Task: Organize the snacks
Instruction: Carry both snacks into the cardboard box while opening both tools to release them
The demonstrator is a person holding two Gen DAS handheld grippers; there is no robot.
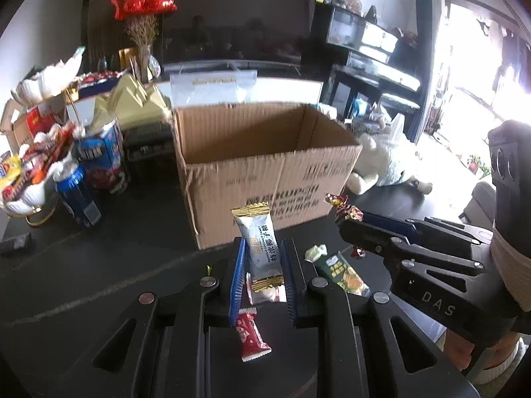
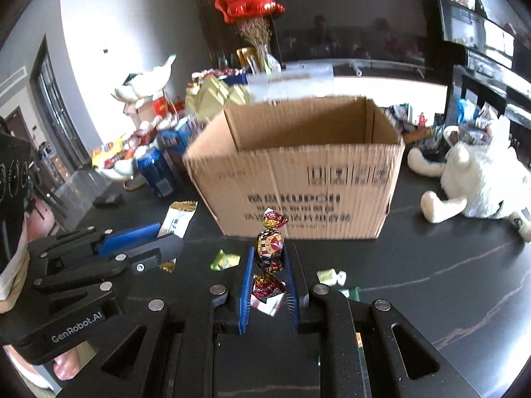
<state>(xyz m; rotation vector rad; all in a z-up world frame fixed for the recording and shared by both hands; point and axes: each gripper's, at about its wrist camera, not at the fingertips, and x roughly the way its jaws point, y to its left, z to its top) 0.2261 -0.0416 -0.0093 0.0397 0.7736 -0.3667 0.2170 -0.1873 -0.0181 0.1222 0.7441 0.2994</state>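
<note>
My left gripper (image 1: 262, 248) is shut on a silver candy packet with gold ends (image 1: 259, 242), held upright above the dark table in front of the open cardboard box (image 1: 265, 165). My right gripper (image 2: 269, 258) is shut on a red-and-gold twist-wrapped candy (image 2: 269, 245), also lifted before the box (image 2: 298, 179). In the left wrist view the right gripper (image 1: 351, 224) shows at the right with that candy (image 1: 343, 209). Loose on the table lie a red packet (image 1: 250, 338), a green packet (image 1: 345, 273) and a pale green candy (image 2: 225, 259).
A white tiered dish of snacks (image 1: 33, 172), blue cans (image 1: 78, 195) and a blue carton (image 1: 103, 159) stand left of the box. A white plush toy (image 2: 471, 179) lies at the right. The dark table (image 2: 431, 282) spreads around the box.
</note>
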